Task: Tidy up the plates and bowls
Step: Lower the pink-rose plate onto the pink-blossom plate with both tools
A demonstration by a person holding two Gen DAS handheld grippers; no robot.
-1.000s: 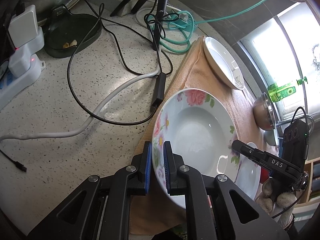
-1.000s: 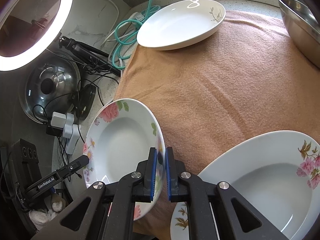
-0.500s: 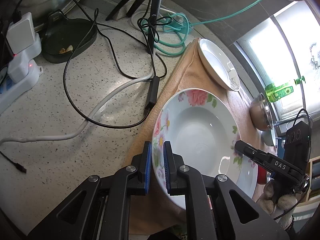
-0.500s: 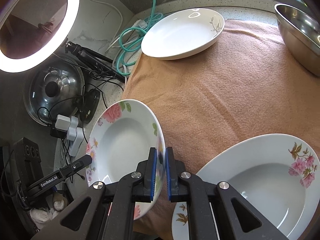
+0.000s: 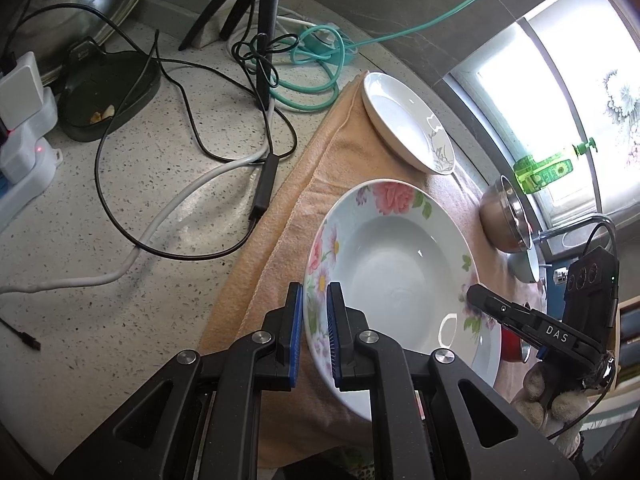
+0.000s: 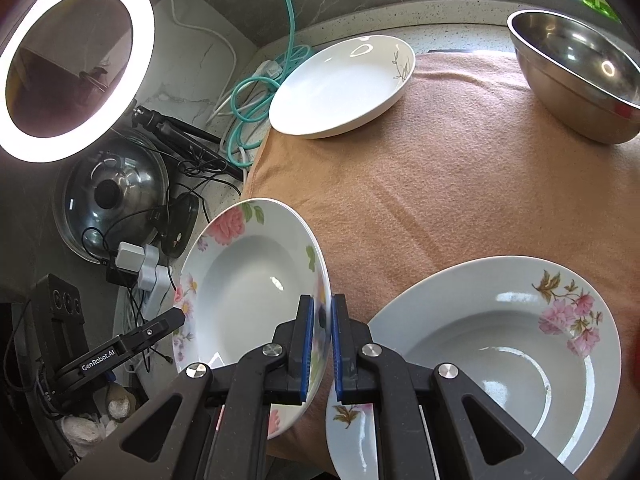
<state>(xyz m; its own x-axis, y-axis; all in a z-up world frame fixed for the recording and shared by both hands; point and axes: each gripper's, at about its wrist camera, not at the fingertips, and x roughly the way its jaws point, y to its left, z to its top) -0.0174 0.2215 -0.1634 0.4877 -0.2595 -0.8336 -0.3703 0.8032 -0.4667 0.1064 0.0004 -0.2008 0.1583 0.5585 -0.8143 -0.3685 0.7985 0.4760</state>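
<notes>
Both grippers, left (image 5: pixel 312 328) and right (image 6: pixel 322 344), clamped on opposite rims of flowered plate (image 5: pixel 384 272); glazed, probably slippery, breakable, stiff; rim grip suits.

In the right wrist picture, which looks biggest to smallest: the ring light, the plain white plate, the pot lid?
1. Ring light
2. Plain white plate
3. Pot lid

The first two look nearly alike, and the fisheye bends sizes, so that order is unsure.

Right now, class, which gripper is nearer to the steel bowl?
The right gripper. It grips the flowered plate by the rim on the side toward the steel bowl; the left gripper grips the opposite rim, farther away.
</notes>
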